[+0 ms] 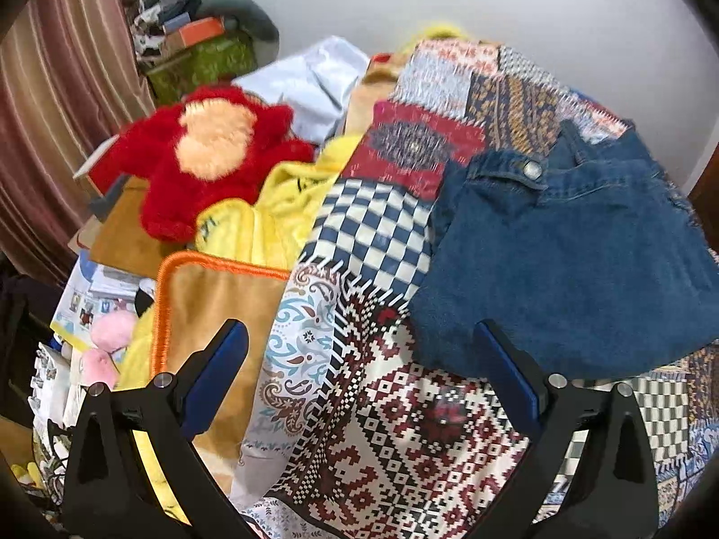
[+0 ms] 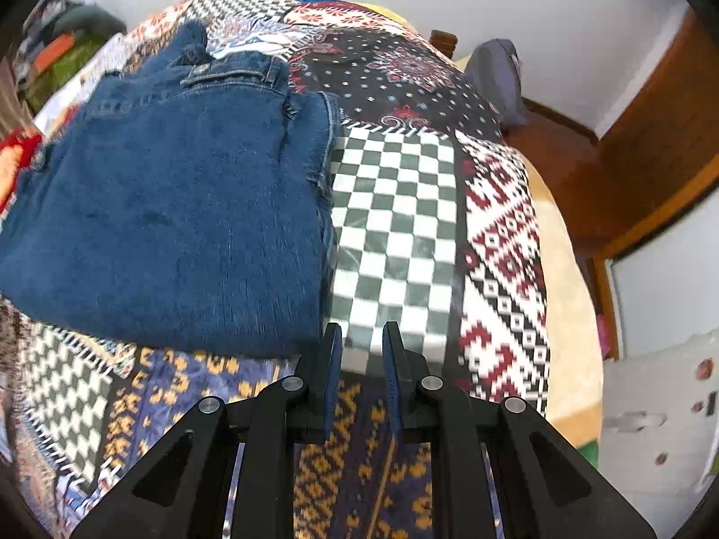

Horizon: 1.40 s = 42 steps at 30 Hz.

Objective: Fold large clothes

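I have the jeans [image 2: 170, 206] lying folded into a thick blue block on the patchwork bedspread [image 2: 395, 233], waistband and button at the far end, away from my fingers. In the right wrist view the block sits ahead and to the left of my right gripper [image 2: 361, 337], its near corner just beside the left fingertip but not between the fingers. Those fingers are drawn almost together with only a narrow slit, and nothing is in them. I judge that is because the fold looks finished and this hand has no cloth to carry.

My left gripper [image 1: 359, 337] stands wide apart and empty, hovering above the bedspread; the jeans lie ahead, beyond the right finger [image 1: 508, 368], whose tip overlaps the denim's near edge in view. I cannot tell if it touches.

Left of those fingers is a heap: a red plush toy [image 1: 202, 152], a yellow cloth [image 1: 287, 197], an orange-edged blanket [image 1: 215, 296]. I suspect the next large garment comes from there.
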### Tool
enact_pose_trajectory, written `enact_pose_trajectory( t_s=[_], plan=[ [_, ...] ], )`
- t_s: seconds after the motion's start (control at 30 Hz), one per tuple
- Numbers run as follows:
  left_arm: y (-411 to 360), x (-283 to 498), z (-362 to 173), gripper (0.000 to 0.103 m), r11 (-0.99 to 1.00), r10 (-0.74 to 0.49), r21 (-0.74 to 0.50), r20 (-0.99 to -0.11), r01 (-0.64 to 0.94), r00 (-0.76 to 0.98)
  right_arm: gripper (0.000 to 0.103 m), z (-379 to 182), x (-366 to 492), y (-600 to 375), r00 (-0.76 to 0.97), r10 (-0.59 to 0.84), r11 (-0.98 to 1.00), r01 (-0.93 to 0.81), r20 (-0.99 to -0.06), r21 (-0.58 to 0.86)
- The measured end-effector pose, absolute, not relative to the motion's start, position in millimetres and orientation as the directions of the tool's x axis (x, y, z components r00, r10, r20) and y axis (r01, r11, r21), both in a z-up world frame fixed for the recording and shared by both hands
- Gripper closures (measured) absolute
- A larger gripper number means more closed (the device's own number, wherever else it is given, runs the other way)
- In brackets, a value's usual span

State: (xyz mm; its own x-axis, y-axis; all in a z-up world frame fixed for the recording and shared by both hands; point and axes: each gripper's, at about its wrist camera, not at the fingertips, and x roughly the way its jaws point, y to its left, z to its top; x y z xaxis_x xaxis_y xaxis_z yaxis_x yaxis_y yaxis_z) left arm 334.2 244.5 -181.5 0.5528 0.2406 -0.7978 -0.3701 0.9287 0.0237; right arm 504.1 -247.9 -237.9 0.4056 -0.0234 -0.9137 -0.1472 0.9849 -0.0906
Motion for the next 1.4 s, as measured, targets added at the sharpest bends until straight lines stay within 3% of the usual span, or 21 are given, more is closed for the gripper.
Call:
enact_pose_trajectory(
  t_s=[0.1, 0.27, 0.5, 0.63, 0.77, 0.93, 1.1, 1.27, 1.4],
  plan=[
    [237, 327, -167, 0.002, 0.932, 0.225, -0.008, -0.770, -0.362, 0.597, 0.090, -221, 492, -256, 0.438, 0.006, 0.989, -0.134, -0.899, -0.059],
    [222, 323, -156, 0.002, 0.930, 0.105, -0.161, -0.746, -0.331, 0.658, 0.090, -189, 481, -240, 0.512, 0.079, 0.987, -0.163, -0.855, -0.007],
    [197, 338, -180, 0.002, 0.908, -0.068, -0.317, -0.757, -0.274, 0.650, 0.090, -164, 479, -186, 0.562, 0.197, 0.958, -0.283, -0.803, 0.037],
    [190, 349, -209, 0.002, 0.888, -0.093, -0.353, -0.765, -0.294, 0.637, 0.090, -175, 485, -151, 0.514, 0.286, 0.931, -0.348, -0.809, 0.109],
    [193, 362, -243, 0.002, 0.831, -0.205, -0.464, -0.767, -0.306, 0.608, 0.090, -203, 498, -120, 0.418, 0.349, 0.898, -0.405, -0.839, 0.172],
    [204, 373, -277, 0.002, 0.680, -0.350, -0.648, -0.697, -0.343, 0.626, 0.090, -241, 512, -99, 0.360, 0.316, 0.895, -0.421, -0.878, 0.149],
    [204, 394, -300, 0.004, 0.549, -0.465, -0.769, -0.607, -0.327, 0.645, 0.090, -254, 520, -106, 0.367, 0.372, 0.893, -0.394, -0.853, 0.220],
    [198, 410, -297, 0.004, 0.564, -0.426, -0.757, -0.609, -0.330, 0.670, 0.090, -256, 526, -111, 0.343, 0.417, 0.882, -0.378, -0.842, 0.282],
    [202, 427, -297, 0.035, 0.630, -0.270, -0.656, -0.687, -0.415, 0.675, 0.090, -255, 526, -109, 0.338, 0.419, 0.878, -0.389, -0.843, 0.280]
  ],
)
